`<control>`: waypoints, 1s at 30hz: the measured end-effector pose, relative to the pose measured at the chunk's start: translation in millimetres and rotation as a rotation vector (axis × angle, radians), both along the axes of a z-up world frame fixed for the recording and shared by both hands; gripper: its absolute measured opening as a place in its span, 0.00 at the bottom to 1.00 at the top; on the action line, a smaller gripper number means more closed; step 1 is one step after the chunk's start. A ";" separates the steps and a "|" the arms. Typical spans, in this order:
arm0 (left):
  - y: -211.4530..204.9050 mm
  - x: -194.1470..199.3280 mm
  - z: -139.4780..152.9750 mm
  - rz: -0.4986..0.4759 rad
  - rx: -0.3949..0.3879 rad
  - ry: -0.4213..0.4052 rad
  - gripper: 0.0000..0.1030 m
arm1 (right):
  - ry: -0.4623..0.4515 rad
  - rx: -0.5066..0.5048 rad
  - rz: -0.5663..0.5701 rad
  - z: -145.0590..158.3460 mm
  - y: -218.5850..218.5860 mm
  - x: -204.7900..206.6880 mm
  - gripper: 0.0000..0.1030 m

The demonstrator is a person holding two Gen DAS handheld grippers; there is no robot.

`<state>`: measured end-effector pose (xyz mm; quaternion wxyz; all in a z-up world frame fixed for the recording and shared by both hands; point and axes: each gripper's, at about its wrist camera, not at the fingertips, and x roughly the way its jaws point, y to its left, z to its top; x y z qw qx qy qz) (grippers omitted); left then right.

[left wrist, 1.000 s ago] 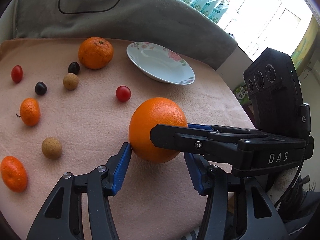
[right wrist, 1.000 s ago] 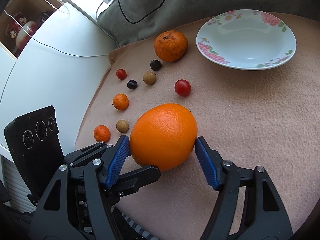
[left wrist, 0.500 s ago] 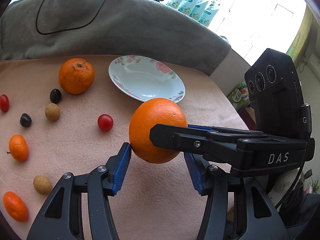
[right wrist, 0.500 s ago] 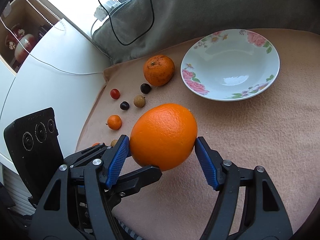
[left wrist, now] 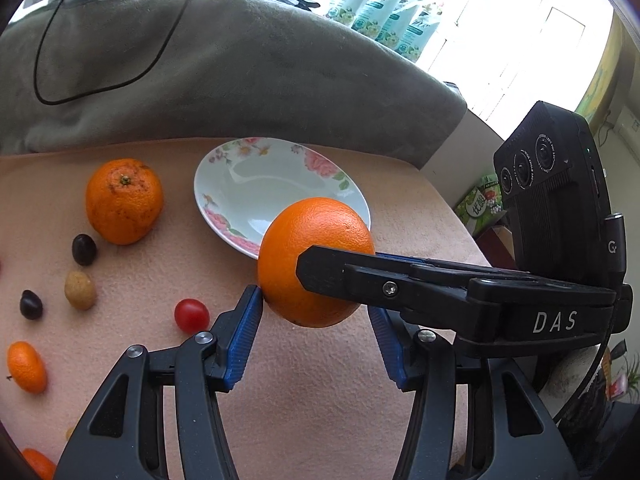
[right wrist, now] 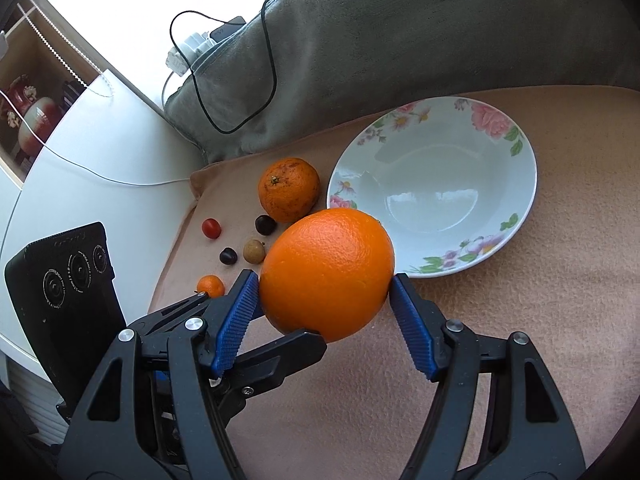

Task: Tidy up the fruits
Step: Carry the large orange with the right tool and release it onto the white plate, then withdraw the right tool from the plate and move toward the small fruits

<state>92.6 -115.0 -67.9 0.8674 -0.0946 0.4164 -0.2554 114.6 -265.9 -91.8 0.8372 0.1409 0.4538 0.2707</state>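
A large orange (left wrist: 316, 260) (right wrist: 326, 274) hangs in the air, clamped between both grippers. My left gripper (left wrist: 316, 336) presses its blue pads on the orange's sides from below. My right gripper (right wrist: 324, 320) is shut on the same orange, and its black finger (left wrist: 400, 286) crosses the left wrist view. The floral plate (left wrist: 224, 176) (right wrist: 524, 184) lies just beyond the orange on the peach cloth, with nothing in it.
A rough-skinned orange (left wrist: 124, 200) (right wrist: 289, 189) sits left of the plate. Small fruits lie at the left: dark ones (left wrist: 84, 249), a tan one (left wrist: 80, 290), a cherry tomato (left wrist: 192, 315), a kumquat (left wrist: 26, 367). A grey blanket (left wrist: 240, 60) with a black cable rises behind.
Both grippers lifted the large orange off the cloth and carried it toward the plate. The plate now appears closer, just behind the orange.
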 end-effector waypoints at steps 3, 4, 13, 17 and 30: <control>-2.8 7.0 -0.9 0.002 0.003 0.003 0.52 | 0.008 0.001 -0.009 -0.9 -3.4 9.4 0.69; -4.0 9.2 -1.6 0.003 0.005 0.005 0.52 | 0.013 0.003 -0.013 -1.7 -4.5 12.4 0.69; -9.4 20.6 -3.5 0.003 0.023 0.010 0.52 | 0.033 0.011 -0.035 -5.1 -12.3 29.0 0.69; -12.9 23.1 -4.1 -0.002 0.027 0.012 0.50 | 0.040 0.010 -0.055 -4.6 -15.0 35.2 0.69; 2.6 21.0 3.2 0.031 0.036 -0.019 0.50 | -0.067 -0.020 -0.124 27.7 -27.7 33.9 0.69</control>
